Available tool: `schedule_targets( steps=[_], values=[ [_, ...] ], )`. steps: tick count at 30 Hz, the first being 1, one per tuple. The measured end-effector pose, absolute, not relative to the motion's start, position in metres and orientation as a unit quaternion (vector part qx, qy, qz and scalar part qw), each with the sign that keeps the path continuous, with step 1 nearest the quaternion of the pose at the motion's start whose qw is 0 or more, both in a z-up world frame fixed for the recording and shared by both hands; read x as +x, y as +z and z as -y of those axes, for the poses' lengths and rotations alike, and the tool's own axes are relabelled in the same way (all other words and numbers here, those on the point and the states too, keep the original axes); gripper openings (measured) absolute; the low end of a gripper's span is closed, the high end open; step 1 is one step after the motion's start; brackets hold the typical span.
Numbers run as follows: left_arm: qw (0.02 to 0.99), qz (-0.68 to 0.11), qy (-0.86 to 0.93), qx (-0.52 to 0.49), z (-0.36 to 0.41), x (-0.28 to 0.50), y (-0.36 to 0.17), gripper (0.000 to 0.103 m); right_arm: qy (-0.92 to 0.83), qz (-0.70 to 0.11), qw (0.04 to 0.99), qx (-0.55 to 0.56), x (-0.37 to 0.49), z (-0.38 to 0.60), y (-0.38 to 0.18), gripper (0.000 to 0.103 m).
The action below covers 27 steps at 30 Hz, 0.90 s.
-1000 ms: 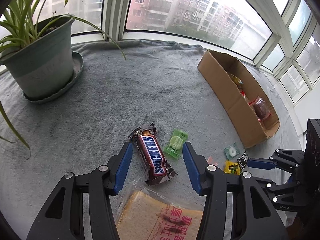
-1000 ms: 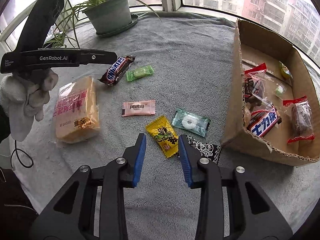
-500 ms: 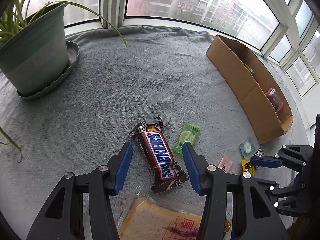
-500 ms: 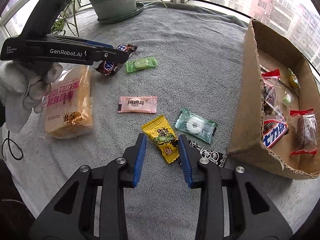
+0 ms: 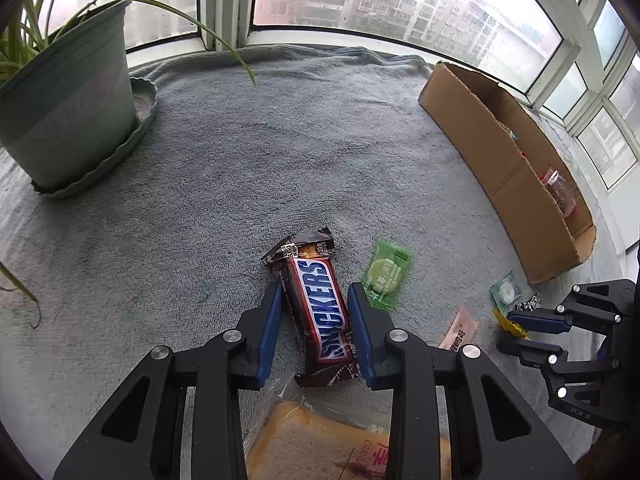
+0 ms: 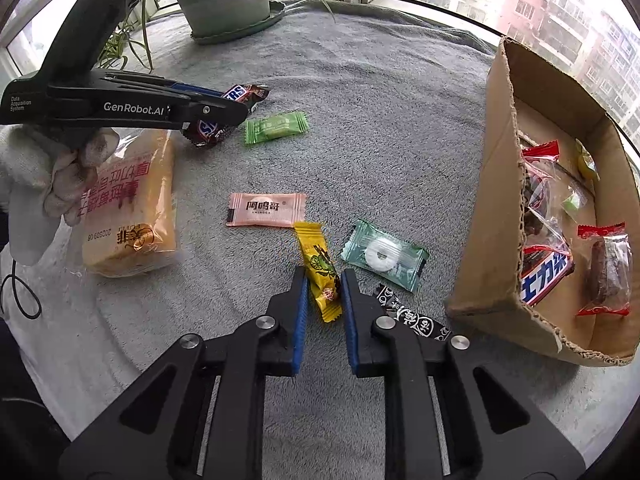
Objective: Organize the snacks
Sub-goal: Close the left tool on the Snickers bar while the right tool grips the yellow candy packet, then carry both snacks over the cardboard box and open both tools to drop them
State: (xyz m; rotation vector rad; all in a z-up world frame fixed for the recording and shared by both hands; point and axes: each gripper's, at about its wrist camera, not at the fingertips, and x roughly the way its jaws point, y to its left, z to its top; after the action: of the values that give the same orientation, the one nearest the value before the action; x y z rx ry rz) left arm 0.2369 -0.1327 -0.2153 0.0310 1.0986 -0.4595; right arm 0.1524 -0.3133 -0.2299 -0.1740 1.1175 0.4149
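A Snickers bar (image 5: 320, 312) lies on the grey cloth between the blue pads of my left gripper (image 5: 315, 296). Its jaws are closing, and both pads touch the bar's sides. In the right wrist view my right gripper (image 6: 323, 280) is shut on a yellow candy packet (image 6: 318, 260), pinched at its lower half. The open cardboard box (image 6: 492, 220) stands to the right with several wrapped snacks inside. A green candy (image 5: 386, 274) lies just right of the Snickers bar.
A pink packet (image 6: 266, 209), a mint-green ring candy (image 6: 382, 256) and a black patterned packet (image 6: 412, 318) lie loose around the right gripper. A bagged bread slice (image 6: 128, 208) sits at the left under a gloved hand (image 6: 48, 184). A potted plant (image 5: 68, 112) stands far left.
The left gripper came down over the Snickers bar and its jaws narrowed onto it. The right jaws closed on the yellow candy, which turned to stand between them.
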Motion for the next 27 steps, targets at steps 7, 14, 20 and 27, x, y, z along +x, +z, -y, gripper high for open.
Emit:
schedule_targets(
  steps=[7, 14, 20, 27],
  values=[
    [0.832, -0.511, -0.216, 0.011, 0.132, 0.235, -0.209, 0.029, 0.208, -0.518, 0.828, -0.050, 0.147, 0.313, -0.224, 0.013],
    [0.841, -0.495, -0.217, 0.009, 0.130, 0.231, -0.193, 0.029, 0.203, -0.497, 0.844, -0.007, 0.141, 0.323, -0.208, 0.013],
    [0.849, -0.477, -0.228, 0.004, 0.133, 0.231, -0.172, 0.029, 0.194, -0.466, 0.863, 0.027, 0.128, 0.343, -0.181, 0.013],
    [0.854, -0.453, -0.254, 0.007, 0.162, 0.239, -0.146, 0.029, 0.162, -0.433, 0.886, 0.049, 0.120, 0.383, -0.151, 0.013]
  ],
)
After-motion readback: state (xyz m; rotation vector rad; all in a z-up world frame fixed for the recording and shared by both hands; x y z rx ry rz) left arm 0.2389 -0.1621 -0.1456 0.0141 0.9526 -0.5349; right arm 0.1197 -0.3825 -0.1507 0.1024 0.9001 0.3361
